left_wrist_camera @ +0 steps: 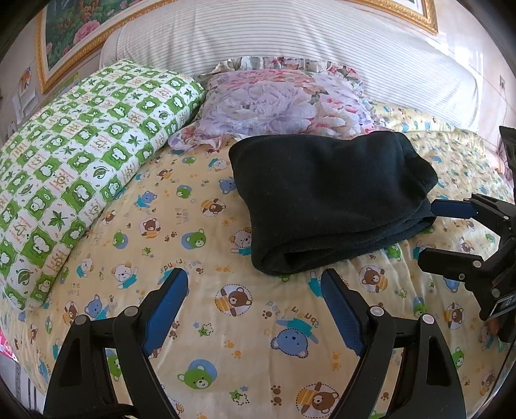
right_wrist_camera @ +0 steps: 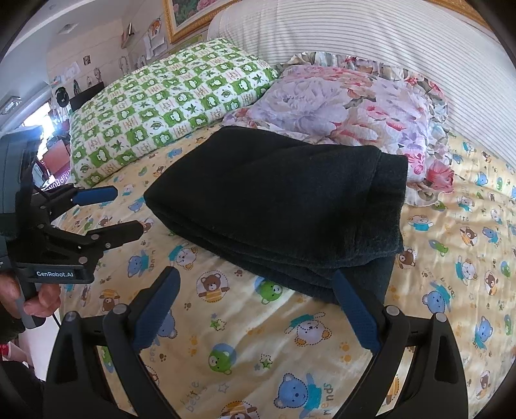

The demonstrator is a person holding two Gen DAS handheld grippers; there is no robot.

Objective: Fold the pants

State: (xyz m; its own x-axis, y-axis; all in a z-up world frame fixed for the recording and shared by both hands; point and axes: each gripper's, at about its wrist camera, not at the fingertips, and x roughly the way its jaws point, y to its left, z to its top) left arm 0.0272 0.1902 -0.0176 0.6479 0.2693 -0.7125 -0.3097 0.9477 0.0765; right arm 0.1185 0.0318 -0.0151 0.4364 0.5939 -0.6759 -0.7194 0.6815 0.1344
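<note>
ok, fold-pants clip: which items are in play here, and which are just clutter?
In play:
- dark folded pants, lying in layers on the bed
- left gripper, open, off the cloth
- right gripper, open, at the pants' near edge

Just lying about:
- green checked pillow
- floral pillow
- bear-print bedsheet
- striped headboard cover
- gold-framed painting

Bright daylight, sharp focus, strong fisheye bending with dark corners.

Dark pants [left_wrist_camera: 325, 196], folded.
They lie in a thick stacked bundle on the bear-print bed [left_wrist_camera: 225, 322], near the pillows.
</note>
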